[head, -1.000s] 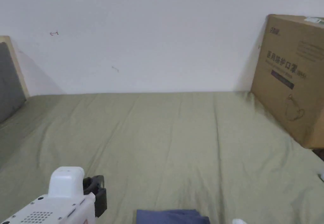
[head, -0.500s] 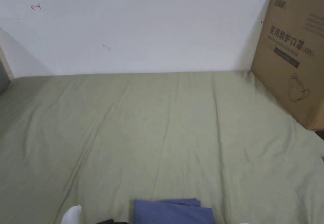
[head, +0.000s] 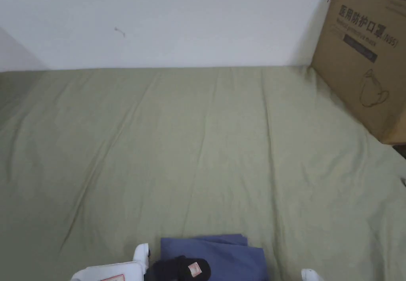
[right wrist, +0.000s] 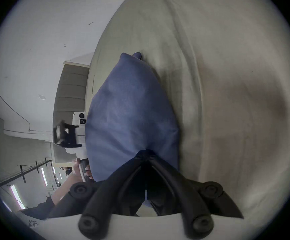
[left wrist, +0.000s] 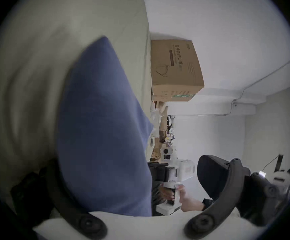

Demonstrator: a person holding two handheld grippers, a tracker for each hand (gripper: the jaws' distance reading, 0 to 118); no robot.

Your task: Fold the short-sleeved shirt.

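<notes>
Folded blue shirt (head: 216,254) lies on the olive bed sheet (head: 206,147), at the near edge of the head view, well apart from the cardboard box (head: 366,52) against the wall.

Right gripper (right wrist: 146,159): jaws drawn together to a point, both pressing on the near edge of the shirt, cloth pinched between the tips. The shirt bulges away from the jaws, its far corner touching the sheet.

Left gripper (left wrist: 127,188): jaws stand wide apart. One jaw hangs free in the air on the right of the left gripper view; the other lies behind the shirt fold, mostly hidden. Shirt sits between them, against the hidden jaw; nothing clamped.
</notes>
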